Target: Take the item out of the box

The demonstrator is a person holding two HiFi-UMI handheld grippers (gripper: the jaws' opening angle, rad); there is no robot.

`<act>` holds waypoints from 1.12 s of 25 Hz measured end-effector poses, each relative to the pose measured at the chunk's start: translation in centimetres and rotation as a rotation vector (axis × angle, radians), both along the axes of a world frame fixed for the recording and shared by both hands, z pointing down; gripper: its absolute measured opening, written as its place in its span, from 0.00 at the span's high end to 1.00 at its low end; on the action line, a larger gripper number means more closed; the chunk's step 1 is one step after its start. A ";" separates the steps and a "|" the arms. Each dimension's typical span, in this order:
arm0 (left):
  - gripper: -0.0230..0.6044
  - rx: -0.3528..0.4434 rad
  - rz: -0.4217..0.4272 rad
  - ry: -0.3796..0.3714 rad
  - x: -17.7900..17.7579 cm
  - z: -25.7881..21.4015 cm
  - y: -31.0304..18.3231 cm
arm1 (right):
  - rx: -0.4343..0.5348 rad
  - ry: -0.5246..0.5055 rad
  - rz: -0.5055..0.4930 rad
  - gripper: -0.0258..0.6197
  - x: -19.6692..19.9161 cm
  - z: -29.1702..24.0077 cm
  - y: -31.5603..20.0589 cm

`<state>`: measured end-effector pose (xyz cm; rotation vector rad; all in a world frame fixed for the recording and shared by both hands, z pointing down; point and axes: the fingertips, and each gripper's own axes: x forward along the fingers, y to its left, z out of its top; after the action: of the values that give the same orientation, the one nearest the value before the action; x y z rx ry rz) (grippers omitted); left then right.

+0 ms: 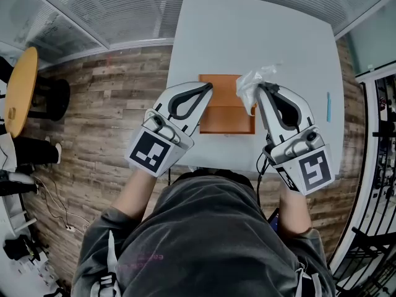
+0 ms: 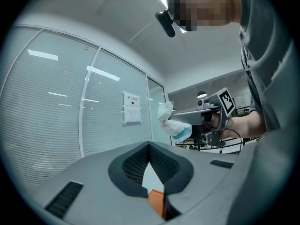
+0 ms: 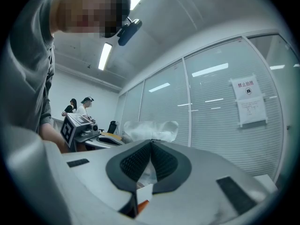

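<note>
- Your right gripper [image 1: 261, 88] has its jaws pressed together on the bagged item [image 1: 249, 84], a crumpled clear bag with white contents and a blue patch.
- The bag sticks out past the jaw tips, away from you. It hangs raised over the far right corner of the orange box [image 1: 226, 119].
- Judged from this, the next move is to carry the bag sideways, clear of the box, onto the bare table [image 1: 247, 36].
- Your left gripper [image 1: 209, 88] has its jaw tips meeting with nothing seen between them. It sits at the box's far left edge.
- A notice [image 2: 132, 108] hangs on the glass wall; its print is too small to read.
- The cube on each gripper carries square markers only, no brand.
</note>
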<state>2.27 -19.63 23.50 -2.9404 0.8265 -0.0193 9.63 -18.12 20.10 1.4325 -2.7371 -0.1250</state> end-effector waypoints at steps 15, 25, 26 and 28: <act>0.96 -0.016 -0.009 -0.004 0.1 0.6 0.1 | -0.040 -0.001 -0.007 0.95 0.2 1.9 -0.2; 0.96 -0.023 -0.008 0.000 0.4 0.6 0.0 | -0.051 -0.003 -0.007 0.95 0.3 2.1 -0.3; 0.96 -0.022 -0.007 0.000 0.4 0.6 0.0 | -0.051 -0.003 -0.007 0.95 0.3 2.1 -0.3; 0.96 -0.023 -0.006 0.000 0.5 0.6 0.0 | -0.052 -0.004 -0.006 0.95 0.3 2.2 -0.3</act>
<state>2.74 -19.66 24.09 -2.9592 0.8401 -0.0285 9.98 -18.44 22.28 1.4136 -2.7264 -0.0510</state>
